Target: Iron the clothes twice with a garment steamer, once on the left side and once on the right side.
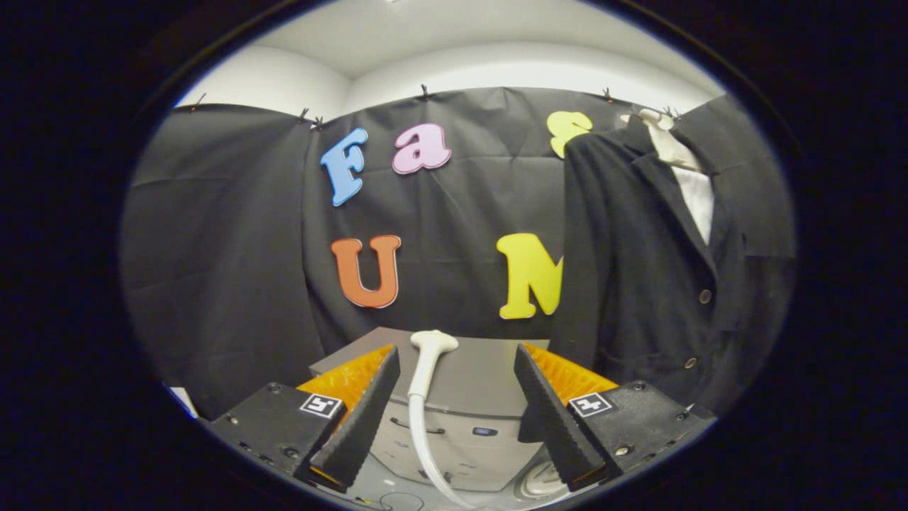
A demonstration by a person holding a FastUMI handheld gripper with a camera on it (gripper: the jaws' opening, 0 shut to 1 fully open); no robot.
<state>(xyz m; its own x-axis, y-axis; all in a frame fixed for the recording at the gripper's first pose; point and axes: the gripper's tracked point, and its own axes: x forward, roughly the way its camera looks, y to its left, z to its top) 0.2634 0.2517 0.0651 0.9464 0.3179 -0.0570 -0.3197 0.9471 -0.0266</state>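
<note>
The claw (455, 404) stands wide open, its two fingers spread apart and holding nothing, with the steamer head (433, 348) rising upright in the gap between them, nearer the left finger than the right. The head tops a pale handle that runs down into a hose (420, 443) curving away below, and behind and beneath it sits the grey steamer base (468, 397). The dark jacket (638, 284) hangs on a hanger beyond the right finger, well apart from the steamer and facing the claw. The step in hand appears to be picking up the steamer head, so the person would do well to shift the claw a little leftward until the handle sits centred between the fingers, then push forward until the straight part below the flared head lies against the pads before closing. Gripping on the neck rather than the soft hose should keep the head from swinging. The hose may drag, so the lift toward the jacket should be slow.
</note>
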